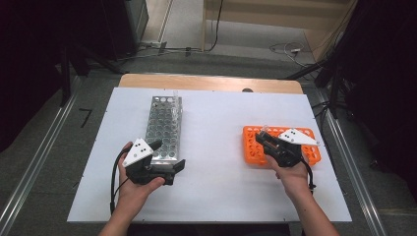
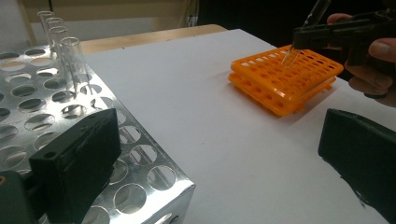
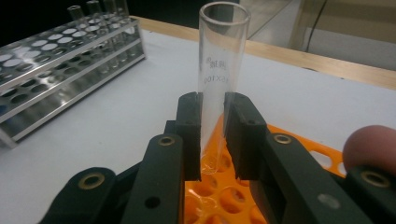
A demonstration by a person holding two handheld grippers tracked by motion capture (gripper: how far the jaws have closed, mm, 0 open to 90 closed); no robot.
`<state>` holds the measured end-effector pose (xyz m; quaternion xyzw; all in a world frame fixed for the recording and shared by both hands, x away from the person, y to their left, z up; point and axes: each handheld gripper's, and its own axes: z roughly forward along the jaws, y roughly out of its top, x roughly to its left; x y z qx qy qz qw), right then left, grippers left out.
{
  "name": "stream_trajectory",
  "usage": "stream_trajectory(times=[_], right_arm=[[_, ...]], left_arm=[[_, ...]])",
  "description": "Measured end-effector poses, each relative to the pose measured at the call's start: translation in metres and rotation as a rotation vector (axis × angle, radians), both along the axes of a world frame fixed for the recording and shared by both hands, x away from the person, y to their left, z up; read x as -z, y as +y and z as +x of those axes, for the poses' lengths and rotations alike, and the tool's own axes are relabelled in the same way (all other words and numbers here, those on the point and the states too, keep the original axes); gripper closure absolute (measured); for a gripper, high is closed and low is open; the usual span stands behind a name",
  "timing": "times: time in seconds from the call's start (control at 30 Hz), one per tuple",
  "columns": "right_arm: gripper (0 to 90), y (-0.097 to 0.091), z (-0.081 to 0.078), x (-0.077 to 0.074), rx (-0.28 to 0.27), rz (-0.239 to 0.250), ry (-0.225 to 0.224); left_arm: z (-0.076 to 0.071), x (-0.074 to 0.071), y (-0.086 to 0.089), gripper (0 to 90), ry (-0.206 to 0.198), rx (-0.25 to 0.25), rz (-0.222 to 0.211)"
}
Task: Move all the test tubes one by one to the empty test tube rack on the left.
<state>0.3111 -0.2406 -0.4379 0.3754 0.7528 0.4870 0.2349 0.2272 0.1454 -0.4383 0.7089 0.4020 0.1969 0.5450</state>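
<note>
A clear glass test tube [image 3: 223, 56] stands upright between the pads of my right gripper [image 3: 213, 135], which is shut on it. Its rounded bottom hangs just above the holes of an orange tube rack [image 3: 224, 196]. In the high view the right gripper [image 1: 263, 138] is over the left part of the orange rack [image 1: 305, 153] at the table's right. My left gripper [image 1: 168, 155] is open at the near end of a metal tube rack [image 1: 164, 128]. One jaw is over the rack's corner [image 2: 140, 154] and the other is over the white table. Nothing sits between these jaws.
Several empty glass tubes [image 2: 70, 51] stand at the far end of the metal rack. A white board [image 1: 216, 162] covers the wooden table [image 1: 211, 82]. Dark stands and cables surround the table on the floor.
</note>
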Motion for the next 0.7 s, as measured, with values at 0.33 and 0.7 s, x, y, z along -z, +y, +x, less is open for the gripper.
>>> stream_trajectory(times=[0.33,0.7], right_arm=[[73.7,0.021,-0.013,0.005,-0.083,-0.005,0.014],[73.7,0.054,-0.032,0.007,-0.199,-0.018,0.02]], left_arm=[[-0.002,-0.004,-0.009,0.0,-0.01,0.031,-0.002],[-0.003,-0.009,-0.021,0.6,-0.021,0.063,-0.012]])
